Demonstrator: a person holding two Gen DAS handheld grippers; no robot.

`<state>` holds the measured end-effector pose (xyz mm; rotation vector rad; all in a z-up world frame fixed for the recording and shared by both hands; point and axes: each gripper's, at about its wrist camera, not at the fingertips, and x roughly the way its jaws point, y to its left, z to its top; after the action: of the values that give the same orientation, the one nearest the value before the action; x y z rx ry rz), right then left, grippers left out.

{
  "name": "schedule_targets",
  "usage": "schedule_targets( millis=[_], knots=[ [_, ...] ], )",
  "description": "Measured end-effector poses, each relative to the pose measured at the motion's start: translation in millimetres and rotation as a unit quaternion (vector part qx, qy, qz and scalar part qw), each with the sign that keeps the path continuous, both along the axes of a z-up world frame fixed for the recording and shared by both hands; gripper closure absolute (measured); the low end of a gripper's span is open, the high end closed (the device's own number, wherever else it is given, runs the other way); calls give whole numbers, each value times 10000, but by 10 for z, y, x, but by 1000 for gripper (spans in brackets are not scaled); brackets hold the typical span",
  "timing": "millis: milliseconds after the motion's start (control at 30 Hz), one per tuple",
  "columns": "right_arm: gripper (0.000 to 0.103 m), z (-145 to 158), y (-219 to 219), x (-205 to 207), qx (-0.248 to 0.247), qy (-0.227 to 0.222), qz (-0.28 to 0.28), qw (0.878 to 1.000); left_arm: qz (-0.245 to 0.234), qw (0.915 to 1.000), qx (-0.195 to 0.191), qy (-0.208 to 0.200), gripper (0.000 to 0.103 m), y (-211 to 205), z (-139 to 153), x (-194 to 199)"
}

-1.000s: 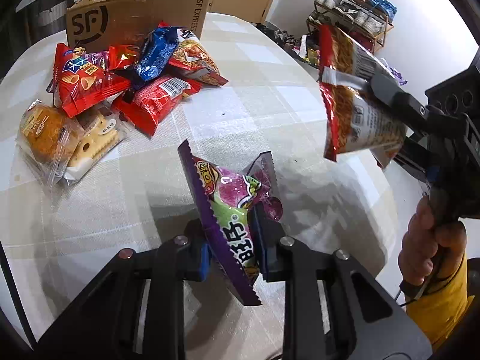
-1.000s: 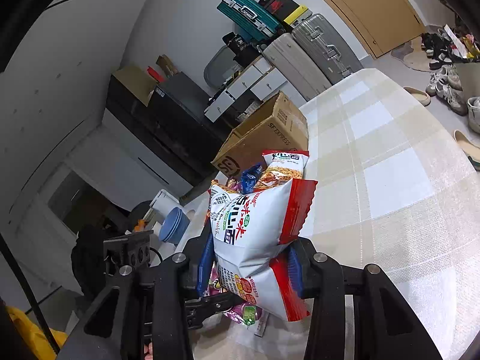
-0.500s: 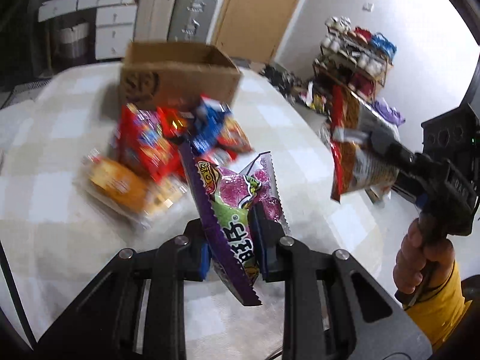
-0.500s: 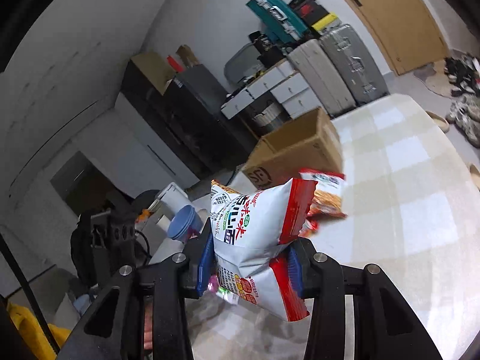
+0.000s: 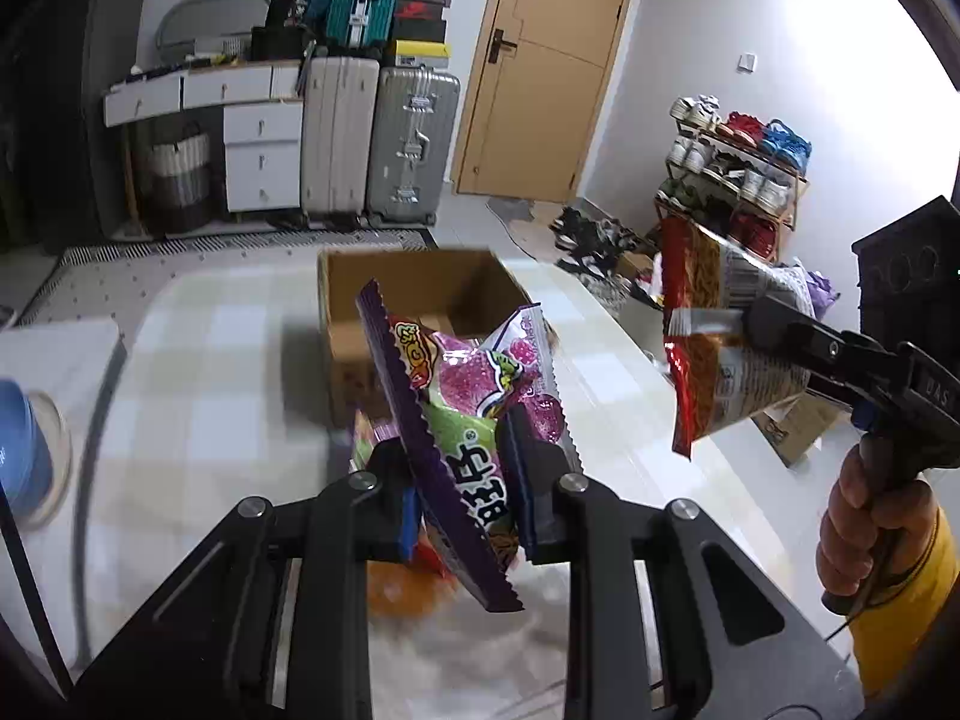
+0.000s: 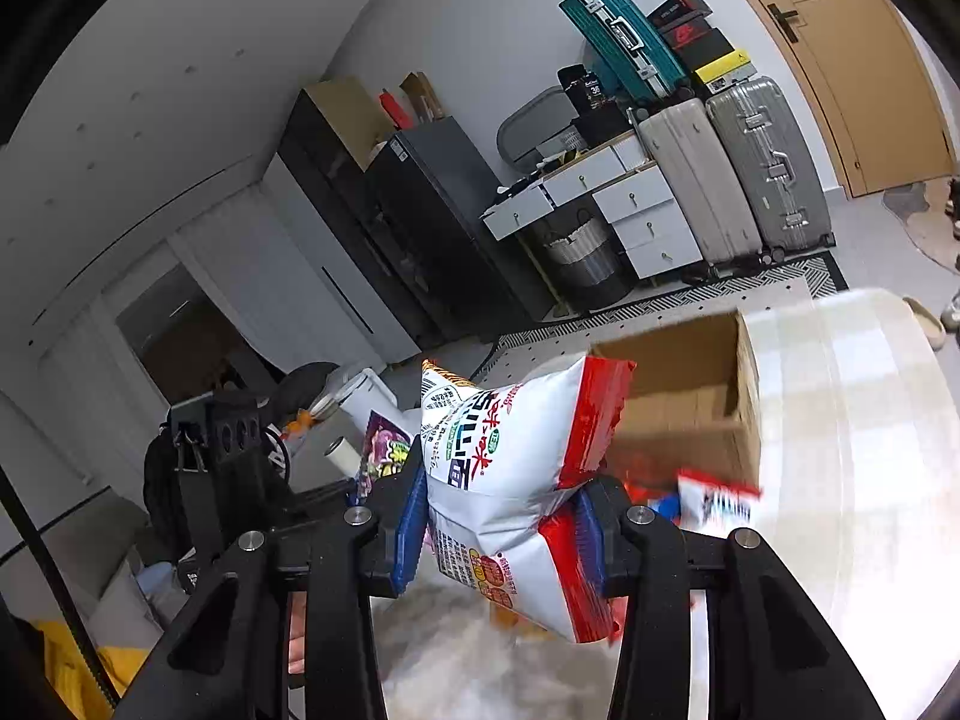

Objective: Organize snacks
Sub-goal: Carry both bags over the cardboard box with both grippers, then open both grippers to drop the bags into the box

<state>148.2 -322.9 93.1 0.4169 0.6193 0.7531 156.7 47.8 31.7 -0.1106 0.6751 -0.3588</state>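
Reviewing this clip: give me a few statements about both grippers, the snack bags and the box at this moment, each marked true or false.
1. The left gripper is shut on the purple candy bag. True.
2. The right gripper is empty. False: its jaws clamp the white and red snack bag.
3. The cardboard box stands open-topped on the table. True.
4. Both bags already lie inside the box. False: both are held in the air.
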Motion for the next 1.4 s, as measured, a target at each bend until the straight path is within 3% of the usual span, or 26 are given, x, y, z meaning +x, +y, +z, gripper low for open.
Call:
schedule_targets(
  millis=[167, 333, 467, 667, 833, 967, 1400],
  knots=[
    [61, 138, 139, 451, -234, 21, -41, 9997, 141, 9999, 4, -10, 83, 167, 253, 624],
    [61, 180, 212, 940, -349, 101, -149, 9992, 224, 9995, 141, 189, 83, 140, 275, 1334],
    [61, 104, 277, 1355, -620, 265, -276, 9973, 196, 9985, 345, 382, 82, 15, 175, 1948],
    [61, -253, 396, 1812, -1199, 690, -319, 9899, 182, 9942, 635, 850, 82, -221, -224, 2703],
    [61, -484, 430, 2067, -1238, 956, -271, 9873, 160, 9891, 858, 1186, 82, -368, -657, 3015],
    [61, -605, 489, 2208, -1337, 1034, -241, 9853, 118, 9872, 962, 1268, 82, -439, -833, 3060],
    [61, -824, 675, 2397, -1373, 1260, -166, 9823, 177, 9826, 1228, 1382, 81, -502, -1116, 3245]
  ],
)
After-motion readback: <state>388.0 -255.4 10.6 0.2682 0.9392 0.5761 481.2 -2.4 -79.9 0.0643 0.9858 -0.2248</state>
